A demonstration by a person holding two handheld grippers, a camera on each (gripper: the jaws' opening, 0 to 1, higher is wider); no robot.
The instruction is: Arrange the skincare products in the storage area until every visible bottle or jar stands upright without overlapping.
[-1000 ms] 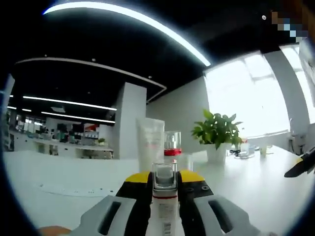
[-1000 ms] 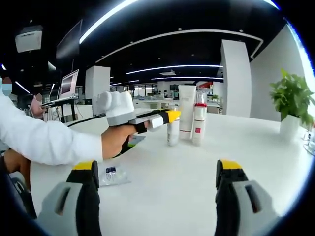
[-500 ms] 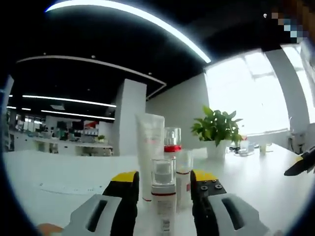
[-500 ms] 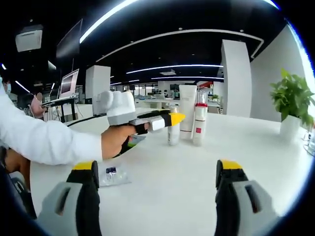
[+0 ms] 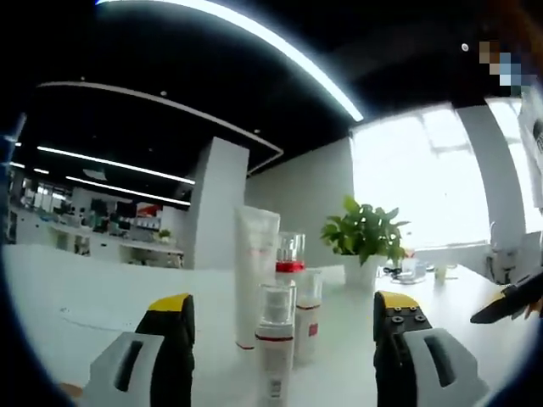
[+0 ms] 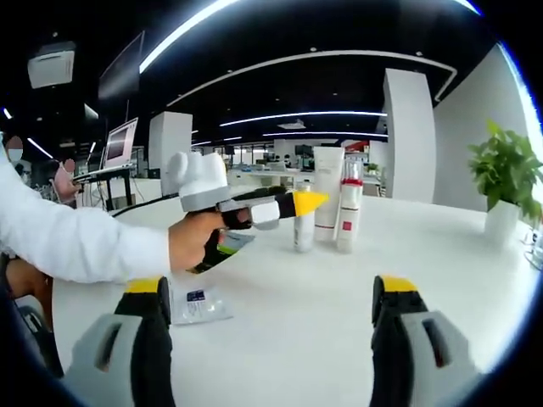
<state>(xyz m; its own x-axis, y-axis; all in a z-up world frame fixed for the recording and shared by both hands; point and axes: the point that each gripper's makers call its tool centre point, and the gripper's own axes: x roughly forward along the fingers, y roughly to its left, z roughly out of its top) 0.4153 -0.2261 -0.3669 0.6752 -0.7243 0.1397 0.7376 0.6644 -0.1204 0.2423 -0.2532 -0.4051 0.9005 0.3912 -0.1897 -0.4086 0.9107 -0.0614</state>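
Observation:
A small white bottle (image 5: pixel 276 343) with a clear cap and a red band stands upright on the white table (image 5: pixel 76 297), between the jaws of my left gripper (image 5: pixel 282 307). The jaws are spread wide and touch nothing. Close behind stand a tall white tube (image 5: pixel 254 271), a red-collared bottle (image 5: pixel 290 253) and a short white bottle (image 5: pixel 307 315). In the right gripper view the same group, tube (image 6: pixel 327 202), bottle (image 6: pixel 348 219) and small bottle (image 6: pixel 303 235), stands mid-table, with the left gripper (image 6: pixel 307 202) held by a hand just left of it. My right gripper (image 6: pixel 270 287) is open, far back.
A potted plant (image 5: pixel 365 242) stands on the table behind the bottles, seen also as the plant (image 6: pixel 502 182) at the right. A small clear packet (image 6: pixel 197 305) lies near my right gripper's left jaw. A person's white sleeve (image 6: pixel 76 242) reaches in from the left.
My left gripper's jaws have opened wide and let go of the small bottle, which now stands free on the table. The right gripper has stayed put.

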